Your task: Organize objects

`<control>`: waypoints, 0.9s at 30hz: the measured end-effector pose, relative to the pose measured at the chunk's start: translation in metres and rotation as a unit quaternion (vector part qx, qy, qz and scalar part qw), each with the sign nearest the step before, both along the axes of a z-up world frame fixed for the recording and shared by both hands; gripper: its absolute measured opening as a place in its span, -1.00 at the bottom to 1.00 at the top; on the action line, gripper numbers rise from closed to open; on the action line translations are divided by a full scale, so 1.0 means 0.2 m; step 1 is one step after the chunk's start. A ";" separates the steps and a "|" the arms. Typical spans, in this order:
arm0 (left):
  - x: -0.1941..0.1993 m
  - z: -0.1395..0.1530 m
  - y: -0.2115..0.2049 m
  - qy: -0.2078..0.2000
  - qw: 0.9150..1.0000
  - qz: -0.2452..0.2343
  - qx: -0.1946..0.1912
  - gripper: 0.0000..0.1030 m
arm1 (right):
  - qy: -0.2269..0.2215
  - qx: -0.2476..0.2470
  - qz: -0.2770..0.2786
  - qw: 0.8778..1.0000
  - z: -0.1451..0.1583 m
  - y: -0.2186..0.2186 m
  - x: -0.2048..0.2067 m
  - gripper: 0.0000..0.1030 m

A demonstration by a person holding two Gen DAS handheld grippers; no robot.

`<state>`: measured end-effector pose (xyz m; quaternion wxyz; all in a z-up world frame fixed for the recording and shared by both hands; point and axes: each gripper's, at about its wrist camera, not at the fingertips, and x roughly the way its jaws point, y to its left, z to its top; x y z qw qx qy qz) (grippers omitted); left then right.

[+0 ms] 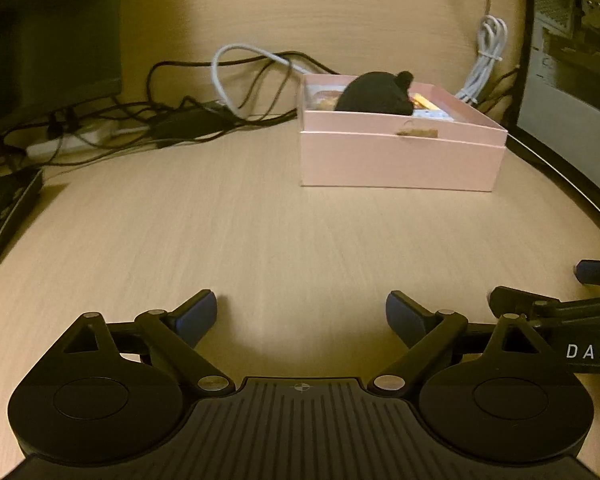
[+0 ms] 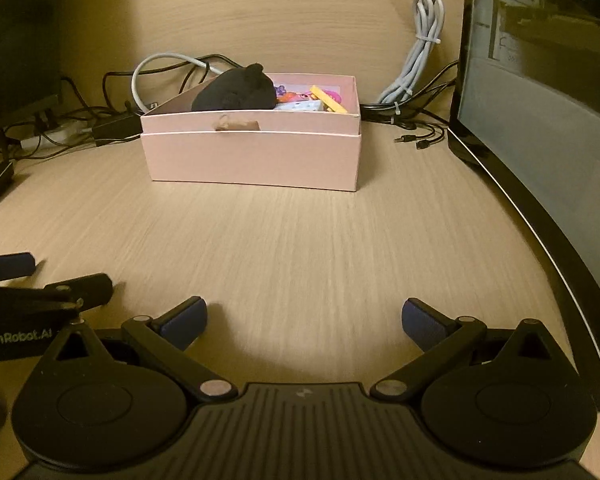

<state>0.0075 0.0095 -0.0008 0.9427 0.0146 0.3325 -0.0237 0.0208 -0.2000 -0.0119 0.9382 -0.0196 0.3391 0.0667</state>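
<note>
Pink cardboard box (image 2: 252,158), open at the top, sits toward the back of the pale wood-grain counter (image 2: 300,248), well apart from both grippers. Inside it lies a black rounded plush-like object (image 2: 234,92) at the left end, with a yellow flat piece (image 2: 327,99) and other small colourful items, too jumbled to tell apart, at the right end. A small brown tag (image 2: 236,124) hangs on the box's front wall.

The left gripper (image 1: 300,316) is spread wide with nothing between its blue-padded fingers (image 1: 198,314), low over bare counter. The right gripper (image 2: 304,320) is likewise spread and empty, just beside the left one.

Behind the box lie tangled black cables (image 1: 172,116) and a bundled grey-white cable (image 2: 420,60). A dark glossy computer case (image 2: 540,120) stands to the right.
</note>
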 end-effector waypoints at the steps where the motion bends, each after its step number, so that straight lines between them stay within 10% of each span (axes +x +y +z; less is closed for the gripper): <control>1: 0.01 0.00 0.00 0.000 1.000 -0.005 0.000 0.85 | 0.000 0.001 -0.005 1.000 0.00 -0.01 0.01 1.00; 27: 0.05 -0.01 -0.03 0.003 1.000 -0.004 0.002 0.92 | 0.001 0.001 -0.034 0.999 0.00 -0.06 0.07 1.00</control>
